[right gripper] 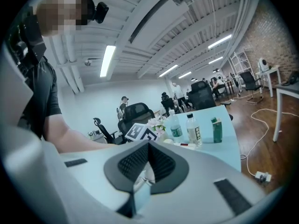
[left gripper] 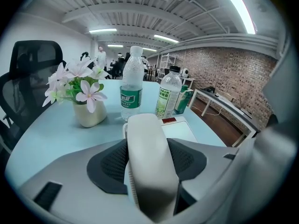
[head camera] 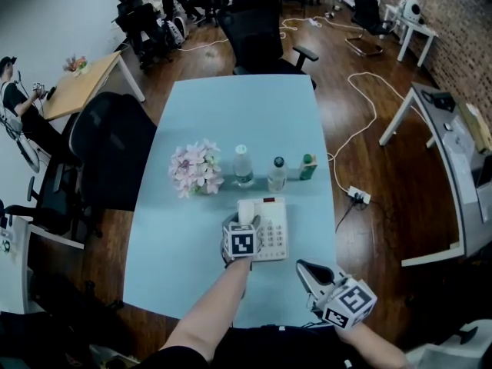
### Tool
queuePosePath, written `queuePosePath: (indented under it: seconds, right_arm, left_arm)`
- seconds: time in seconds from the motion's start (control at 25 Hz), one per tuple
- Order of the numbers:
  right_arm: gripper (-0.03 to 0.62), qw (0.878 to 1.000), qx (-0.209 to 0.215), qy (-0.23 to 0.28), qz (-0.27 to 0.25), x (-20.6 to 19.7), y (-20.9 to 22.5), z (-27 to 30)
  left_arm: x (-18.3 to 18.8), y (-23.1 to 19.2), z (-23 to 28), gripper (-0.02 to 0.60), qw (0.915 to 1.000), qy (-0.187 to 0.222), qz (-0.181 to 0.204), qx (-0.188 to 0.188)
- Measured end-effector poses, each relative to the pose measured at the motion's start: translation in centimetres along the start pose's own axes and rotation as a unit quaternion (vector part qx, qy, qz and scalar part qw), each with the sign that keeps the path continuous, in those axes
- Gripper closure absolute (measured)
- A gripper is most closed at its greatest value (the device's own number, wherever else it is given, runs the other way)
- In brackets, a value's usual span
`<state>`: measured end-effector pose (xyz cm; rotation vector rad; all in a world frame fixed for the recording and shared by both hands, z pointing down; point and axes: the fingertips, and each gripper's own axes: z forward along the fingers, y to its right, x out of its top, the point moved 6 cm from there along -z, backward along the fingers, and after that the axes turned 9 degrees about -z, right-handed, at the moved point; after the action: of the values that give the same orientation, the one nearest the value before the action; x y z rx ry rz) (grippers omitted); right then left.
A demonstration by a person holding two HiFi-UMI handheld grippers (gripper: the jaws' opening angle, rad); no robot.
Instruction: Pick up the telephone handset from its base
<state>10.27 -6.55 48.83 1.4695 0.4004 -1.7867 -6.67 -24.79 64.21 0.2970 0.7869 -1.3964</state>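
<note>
A white telephone base (head camera: 273, 233) sits on the pale blue table (head camera: 231, 114) near its front edge. The white handset (head camera: 246, 210) lies along the base's left side. My left gripper (head camera: 244, 221) reaches down over it. In the left gripper view the handset (left gripper: 147, 157) runs lengthwise between the two dark pads (left gripper: 105, 164), which press on its sides. Whether the handset has left the base cannot be told. My right gripper (head camera: 305, 268) hovers apart at the table's front right corner; in its own view the right gripper (right gripper: 148, 146) has its jaws shut with nothing held.
Behind the phone stand a vase of pink flowers (head camera: 196, 169), two clear bottles (head camera: 243, 166) (head camera: 277, 174) and a green carton (head camera: 308, 166). Black office chairs (head camera: 111, 148) (head camera: 257, 41) flank the table. A power strip (head camera: 358, 197) and cables lie on the floor at the right.
</note>
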Motion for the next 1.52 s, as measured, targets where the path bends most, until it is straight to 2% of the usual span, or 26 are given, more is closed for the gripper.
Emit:
queuePosePath:
  seconds: [0.36, 0.64, 0.84, 1.2, 1.36, 1.52]
  right_arm:
    - [0.579, 1.0, -0.016, 0.014, -0.015, 0.7, -1.2, -1.2]
    - [0.579, 0.999, -0.029, 0.014, -0.017, 0.5, -2.5, -1.8]
    - [0.579, 0.999, -0.036, 0.021, -0.022, 0.5, -4.4, -2.1]
    - [0.579, 0.998, -0.049, 0.031, -0.02, 0.4, -6.5, -3.1]
    - [0.579, 0.998, -0.034, 0.036, -0.026, 0.8, -6.3, -3.5]
    - [0.579, 0.999, -0.01, 0.037, -0.038, 1.5, -6.1, -4.1]
  left_arm:
    - [0.8, 0.7, -2.0, 0.336, 0.9996, 0.016, 0.013, -0.02]
    - [1.7, 0.3, -4.9, 0.339, 0.998, 0.049, 0.021, -0.032]
    - [2.2, 0.6, -7.6, 0.339, 0.9949, 0.074, 0.016, -0.067]
    - [3.4, 0.9, -13.5, 0.341, 0.9826, 0.129, 0.021, -0.132]
    - [3.6, 1.5, -16.2, 0.341, 0.976, 0.145, 0.018, -0.161]
    - [3.3, 2.5, -19.4, 0.341, 0.967, 0.162, 0.032, -0.195]
